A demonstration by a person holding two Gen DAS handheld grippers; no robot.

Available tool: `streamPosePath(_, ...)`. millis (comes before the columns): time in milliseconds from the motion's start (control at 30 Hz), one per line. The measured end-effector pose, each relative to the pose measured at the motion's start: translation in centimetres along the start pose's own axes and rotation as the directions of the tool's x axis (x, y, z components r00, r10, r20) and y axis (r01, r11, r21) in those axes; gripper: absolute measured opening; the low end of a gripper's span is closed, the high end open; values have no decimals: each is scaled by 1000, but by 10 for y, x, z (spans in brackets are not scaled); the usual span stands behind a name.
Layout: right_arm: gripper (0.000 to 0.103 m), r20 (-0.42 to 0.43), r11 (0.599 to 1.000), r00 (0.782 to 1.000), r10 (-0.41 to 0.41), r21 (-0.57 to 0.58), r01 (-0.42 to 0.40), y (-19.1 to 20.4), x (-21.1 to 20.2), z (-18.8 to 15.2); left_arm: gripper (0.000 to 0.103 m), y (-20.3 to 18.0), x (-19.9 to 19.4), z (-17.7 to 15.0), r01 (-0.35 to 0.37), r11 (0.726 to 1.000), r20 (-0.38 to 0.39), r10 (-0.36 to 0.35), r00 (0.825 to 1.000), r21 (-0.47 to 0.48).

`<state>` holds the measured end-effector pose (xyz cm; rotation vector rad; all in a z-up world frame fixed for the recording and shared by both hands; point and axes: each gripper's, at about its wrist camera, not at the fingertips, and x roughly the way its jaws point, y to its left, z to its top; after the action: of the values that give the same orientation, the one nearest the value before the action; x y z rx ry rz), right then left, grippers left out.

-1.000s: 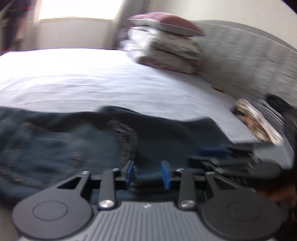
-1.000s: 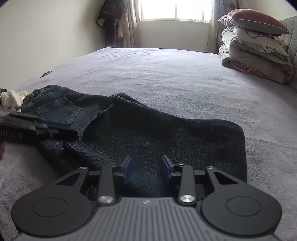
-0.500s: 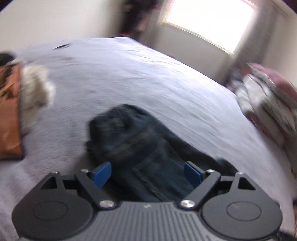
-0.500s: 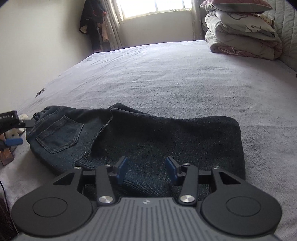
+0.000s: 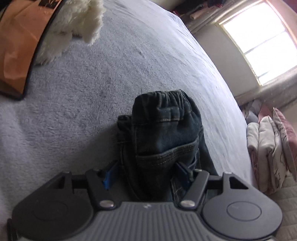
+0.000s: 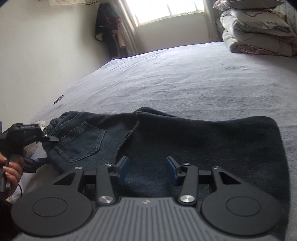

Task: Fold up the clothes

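- One pair of dark jeans (image 6: 167,140) lies folded near the bed's (image 6: 185,77) front edge.
- Left gripper (image 5: 146,175) straddles the waistband end at the left edge, jaws closing around bunched denim.
- Right gripper (image 6: 147,170) hovers part-open above the folded legs, gripping nothing.

- daylight from the window (image 6: 167,9), blown out white in both of my views.
- bed cover (image 6: 185,77) evenly lit; my jeans (image 6: 204,140) read near black.
- fisheye bending at edges; left view slightly soft.
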<state>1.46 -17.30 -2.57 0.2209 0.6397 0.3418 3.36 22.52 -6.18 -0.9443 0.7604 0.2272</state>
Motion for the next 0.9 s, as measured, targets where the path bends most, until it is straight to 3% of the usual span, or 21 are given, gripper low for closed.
streamPosePath(167, 49, -1, 996, 997, 79, -51, -79, 14, 9, -7, 67, 6, 3, -3, 35, 995, 24, -33, 999, -89)
streamPosePath(200, 47, -1, 994, 996, 93, -55, -93, 16, 11, -8, 57, 7, 4, -4, 32, 994, 29, -29, 999, -100)
streamPosePath(300, 16, -19, 989, 991, 136, -59, -137, 23, 15, -10, 31, 8, 2, -8, 50, 989, 53, -43, 998, -139)
streamPosePath(367, 16, -30, 985, 987, 159, -56, -160, 25, 17, -11, 27, 6, 0, -12, 67, 987, 77, -57, 995, -144)
streamPosePath(600, 15, -88, 986, 985, 149, -65, -155, 27, 19, -8, 23, -29, -20, -26, 112, 993, 199, -114, 973, 24)
streamPosePath(700, 16, -54, 987, 986, 161, -17, -162, 22, 14, 6, 23, -40, -24, -26, 122, 990, 220, -134, 966, 71)
streamPosePath(800, 16, -28, 996, 995, 92, 20, -91, 15, 18, 21, 23, -46, -22, -23, 124, 988, 232, -144, 962, 97)
streamPosePath(900, 17, -80, 999, 997, 18, 29, -16, 11, 37, 29, 23, -45, -20, -21, 123, 987, 230, -144, 962, 101)
